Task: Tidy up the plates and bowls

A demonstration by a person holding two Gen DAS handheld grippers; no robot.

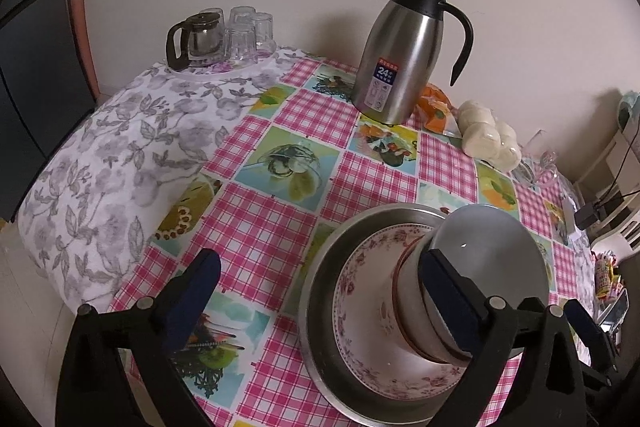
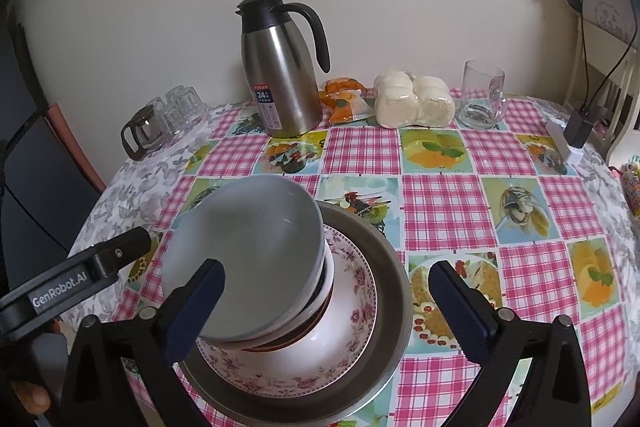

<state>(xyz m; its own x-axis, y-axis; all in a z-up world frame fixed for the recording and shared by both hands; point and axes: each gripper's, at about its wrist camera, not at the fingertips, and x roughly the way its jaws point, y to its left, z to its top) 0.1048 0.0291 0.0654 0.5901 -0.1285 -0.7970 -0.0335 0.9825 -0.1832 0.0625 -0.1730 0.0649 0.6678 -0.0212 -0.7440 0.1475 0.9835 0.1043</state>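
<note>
**Nested stack nearly complete; top bowl sits tilted**

Left wrist view: the left gripper (image 1: 320, 291) is spread wide, holding nothing. One of its fingers (image 1: 192, 291) hangs over bare pink-checked tablecloth (image 1: 280, 247); the other lies in front of the stack, and I cannot tell whether it touches. Near the tabletop's front edge stands a wide round stainless-steel basin (image 1: 320, 307). Inside it lies a white floral-rimmed plate-bowl (image 1: 360, 307), then a small red-rimmed white bowl (image 1: 404, 291), and on top a plain grey-white bowl (image 1: 500, 247), tilted rather than level.

Right wrist view: the right gripper (image 2: 324, 311) is likewise wide open and empty, one finger in front of the grey-white bowl (image 2: 248, 239), the other over the cloth beside the basin (image 2: 394, 283). The left gripper's arm (image 2: 80, 275) reaches in from the left edge. No other plates or bowls show on the tabletop; only a steel thermos jug (image 2: 280, 75) and glassware stand along the far edge.

Judgement: gathering looks done; what seems left is settling the tilted top bowl flat.
</note>
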